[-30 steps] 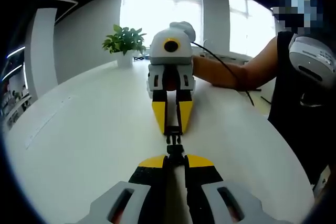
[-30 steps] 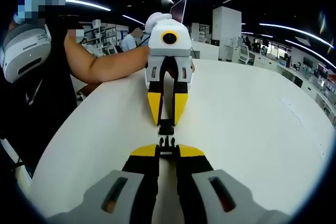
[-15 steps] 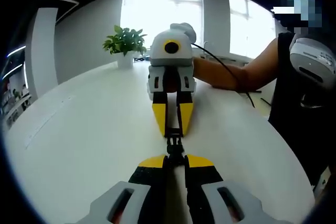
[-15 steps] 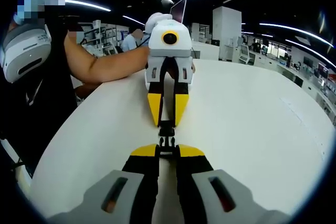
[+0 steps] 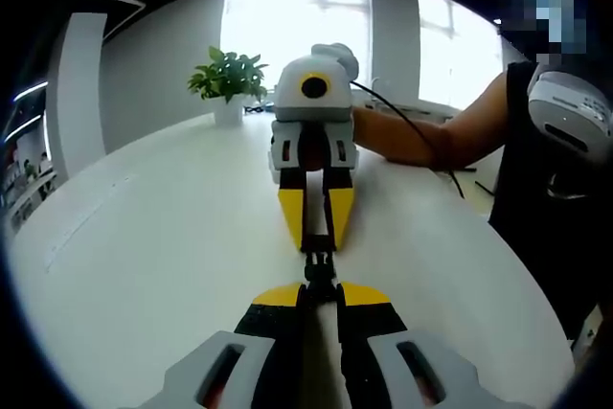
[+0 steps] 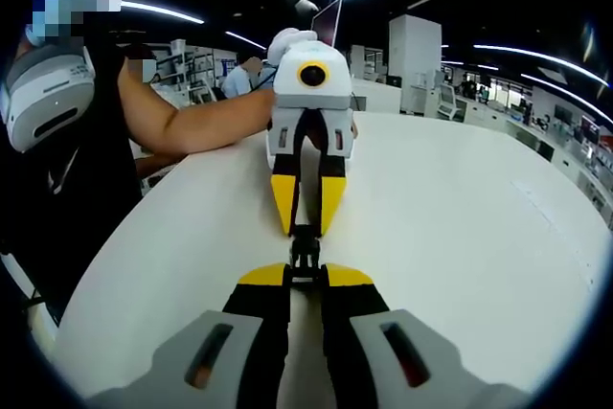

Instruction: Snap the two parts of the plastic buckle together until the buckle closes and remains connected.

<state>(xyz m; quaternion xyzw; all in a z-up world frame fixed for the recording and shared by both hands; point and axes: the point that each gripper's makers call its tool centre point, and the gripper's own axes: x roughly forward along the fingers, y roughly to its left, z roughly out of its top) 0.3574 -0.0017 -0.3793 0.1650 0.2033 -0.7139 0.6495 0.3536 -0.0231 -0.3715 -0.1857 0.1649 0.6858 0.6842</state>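
Left gripper (image 5: 318, 286): clamped on the buckle (image 5: 318, 267).
Right gripper (image 6: 305, 273): clamped on its other end.
Table (image 5: 163, 237): white, beneath.

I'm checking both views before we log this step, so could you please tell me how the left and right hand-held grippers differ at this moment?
In the left gripper view, the left hand-held gripper rises from the bottom, while the right hand-held gripper points back at it. Behind the right one stand a potted plant and bright windows; in the right gripper view, behind the left one, a dim office. Both are yellow-tipped, shut on the black plastic buckle, meeting nose to nose above the white table.
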